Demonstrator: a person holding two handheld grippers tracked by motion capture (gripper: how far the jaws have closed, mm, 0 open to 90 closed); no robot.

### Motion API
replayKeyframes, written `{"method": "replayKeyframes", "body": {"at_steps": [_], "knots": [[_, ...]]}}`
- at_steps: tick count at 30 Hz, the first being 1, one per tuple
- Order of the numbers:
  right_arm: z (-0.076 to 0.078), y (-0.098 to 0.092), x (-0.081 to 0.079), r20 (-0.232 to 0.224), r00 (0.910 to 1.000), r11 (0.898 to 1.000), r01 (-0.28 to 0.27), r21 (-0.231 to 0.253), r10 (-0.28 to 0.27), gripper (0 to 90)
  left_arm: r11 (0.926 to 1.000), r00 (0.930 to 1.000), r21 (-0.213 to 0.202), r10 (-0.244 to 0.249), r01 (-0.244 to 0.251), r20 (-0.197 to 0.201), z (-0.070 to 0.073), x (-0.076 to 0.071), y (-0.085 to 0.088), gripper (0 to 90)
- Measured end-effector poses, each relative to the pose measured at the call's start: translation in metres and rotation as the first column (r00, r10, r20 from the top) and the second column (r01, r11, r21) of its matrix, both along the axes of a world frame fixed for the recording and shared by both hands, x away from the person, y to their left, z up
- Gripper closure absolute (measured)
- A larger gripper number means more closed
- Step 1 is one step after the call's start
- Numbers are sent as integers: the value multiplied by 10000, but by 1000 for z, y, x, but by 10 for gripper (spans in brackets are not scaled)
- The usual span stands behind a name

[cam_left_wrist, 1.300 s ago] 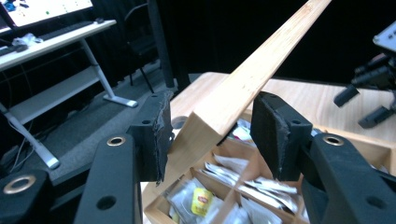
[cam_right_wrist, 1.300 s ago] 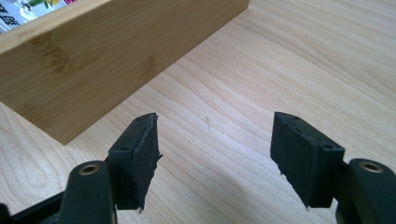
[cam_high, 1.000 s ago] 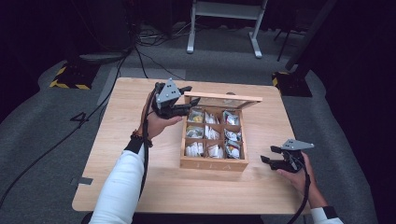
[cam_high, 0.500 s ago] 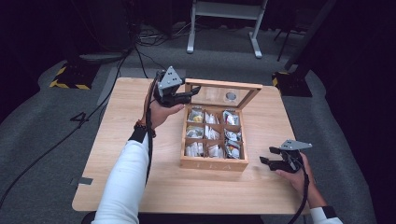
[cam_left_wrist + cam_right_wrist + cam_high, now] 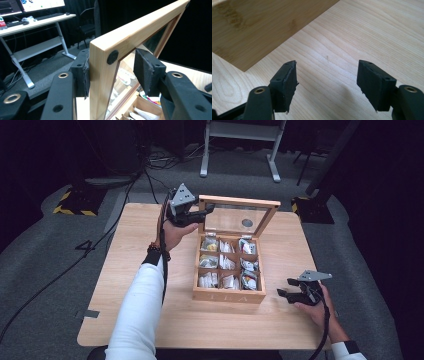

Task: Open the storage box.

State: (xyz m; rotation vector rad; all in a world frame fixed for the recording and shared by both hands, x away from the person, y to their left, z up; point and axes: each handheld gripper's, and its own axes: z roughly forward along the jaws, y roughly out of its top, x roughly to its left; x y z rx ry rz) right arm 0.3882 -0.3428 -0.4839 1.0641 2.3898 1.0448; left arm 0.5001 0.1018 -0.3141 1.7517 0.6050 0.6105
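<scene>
Now lifting the glass-paned bamboo lid (image 5: 239,218) of the tea box (image 5: 229,294).
My left claw (image 5: 112,72) brackets its corner loosely; it could slip shut. Right claw (image 5: 327,86) idles spread.

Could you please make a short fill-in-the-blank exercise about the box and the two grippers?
1. The lid of the box stands ____, so the compartments show.
2. The left gripper has the lid's ____ corner between its jaws.
3. The right gripper rests on the table with ____ between its jaws.
4. The box is divided into ____ compartments.

Missing words: open; left; nothing; nine
</scene>
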Motion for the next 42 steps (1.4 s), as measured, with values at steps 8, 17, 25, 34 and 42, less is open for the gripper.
{"method": "replayKeyframes", "body": {"at_steps": [8,17,25,34,42], "knots": [[-2,1,1,-137,9999,10000,-59,-74,58,326,9994,9995,-166,296,-298,-132,-5,8,-1,551],[-4,2,1,-190,9997,9998,-135,-176,131,325,9981,9974,-18,608,-609,-384,-7,21,-2,564],[-6,3,1,-250,9995,9996,-173,-234,167,325,9964,9951,-131,831,-839,-535,-13,29,-4,566],[-6,4,0,-273,9994,9995,-212,-242,205,324,9942,9913,-33,1067,-1073,-765,-19,37,-6,560],[-6,4,0,-290,9994,9995,-211,-215,205,325,9934,9880,45,1146,-1148,-1031,-33,42,-7,554]]}}
